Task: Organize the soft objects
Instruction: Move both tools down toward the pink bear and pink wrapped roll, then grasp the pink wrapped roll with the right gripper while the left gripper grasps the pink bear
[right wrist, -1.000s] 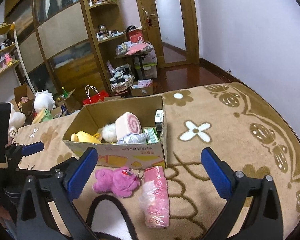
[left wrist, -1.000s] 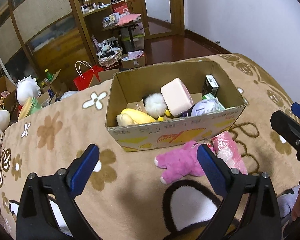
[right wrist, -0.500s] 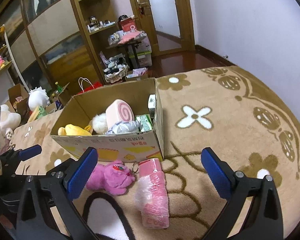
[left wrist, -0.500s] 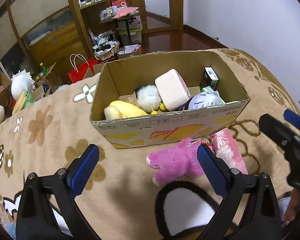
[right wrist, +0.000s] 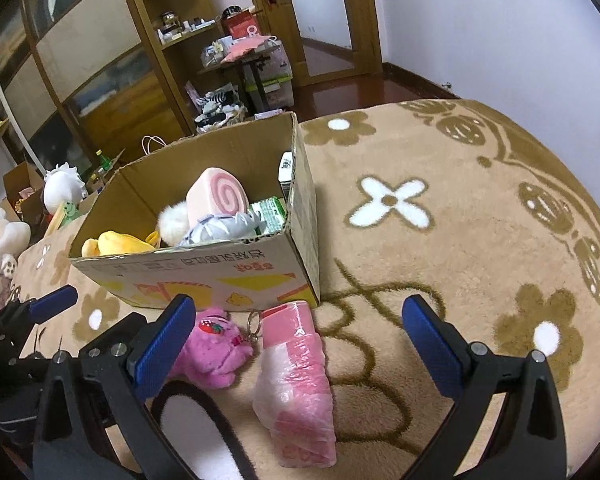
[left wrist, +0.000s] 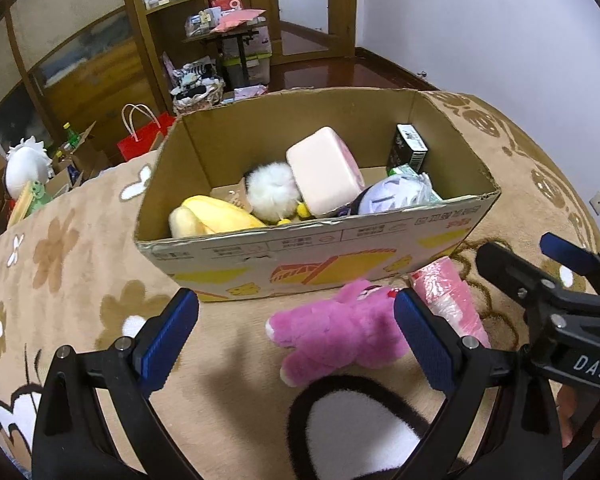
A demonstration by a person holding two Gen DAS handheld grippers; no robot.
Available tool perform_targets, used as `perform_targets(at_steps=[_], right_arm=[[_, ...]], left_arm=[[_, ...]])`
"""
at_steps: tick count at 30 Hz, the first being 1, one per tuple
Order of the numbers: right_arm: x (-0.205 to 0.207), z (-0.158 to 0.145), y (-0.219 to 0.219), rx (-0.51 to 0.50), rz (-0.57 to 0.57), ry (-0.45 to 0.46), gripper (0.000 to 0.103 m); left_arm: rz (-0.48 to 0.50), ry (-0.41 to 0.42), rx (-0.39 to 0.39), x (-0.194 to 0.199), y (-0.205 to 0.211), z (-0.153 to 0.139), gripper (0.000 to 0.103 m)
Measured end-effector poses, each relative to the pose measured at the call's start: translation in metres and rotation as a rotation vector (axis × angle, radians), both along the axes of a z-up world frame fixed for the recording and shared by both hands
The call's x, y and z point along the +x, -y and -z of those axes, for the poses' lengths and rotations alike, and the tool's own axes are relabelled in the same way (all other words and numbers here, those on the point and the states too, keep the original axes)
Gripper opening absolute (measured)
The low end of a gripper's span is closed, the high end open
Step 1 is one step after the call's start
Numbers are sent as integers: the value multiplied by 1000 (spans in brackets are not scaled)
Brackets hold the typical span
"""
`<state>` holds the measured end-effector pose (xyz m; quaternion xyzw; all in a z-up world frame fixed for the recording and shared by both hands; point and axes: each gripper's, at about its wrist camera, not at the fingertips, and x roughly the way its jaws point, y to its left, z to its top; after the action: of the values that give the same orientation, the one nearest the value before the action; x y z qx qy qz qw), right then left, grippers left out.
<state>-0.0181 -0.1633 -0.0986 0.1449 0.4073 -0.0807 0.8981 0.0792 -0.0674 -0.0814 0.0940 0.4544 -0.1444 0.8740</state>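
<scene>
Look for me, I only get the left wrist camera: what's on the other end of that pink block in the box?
Observer: The right wrist view shows that end. The block has a darker pink swirl, like a cake roll.
Operator: Is anything hooked to the pink plush?
Observer: A metal keyring lies by the plush's head, next to the pink pack. I can't tell if it's attached.
Operator: What's on the far right of the box?
Observer: Only rug right of the box, with a white flower pattern and nothing lying on it.
</scene>
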Motion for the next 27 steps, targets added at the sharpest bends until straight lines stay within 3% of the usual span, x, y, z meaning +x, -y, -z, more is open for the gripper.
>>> perform_targets(at_steps=[14,27], right_arm=[[10,13,6,32,10,-34,103],[19,46,20,131,33,-138,101]], left_arm=[[93,-21,6,-1,26,21,98],[131,-89,47,6,39,53,98]])
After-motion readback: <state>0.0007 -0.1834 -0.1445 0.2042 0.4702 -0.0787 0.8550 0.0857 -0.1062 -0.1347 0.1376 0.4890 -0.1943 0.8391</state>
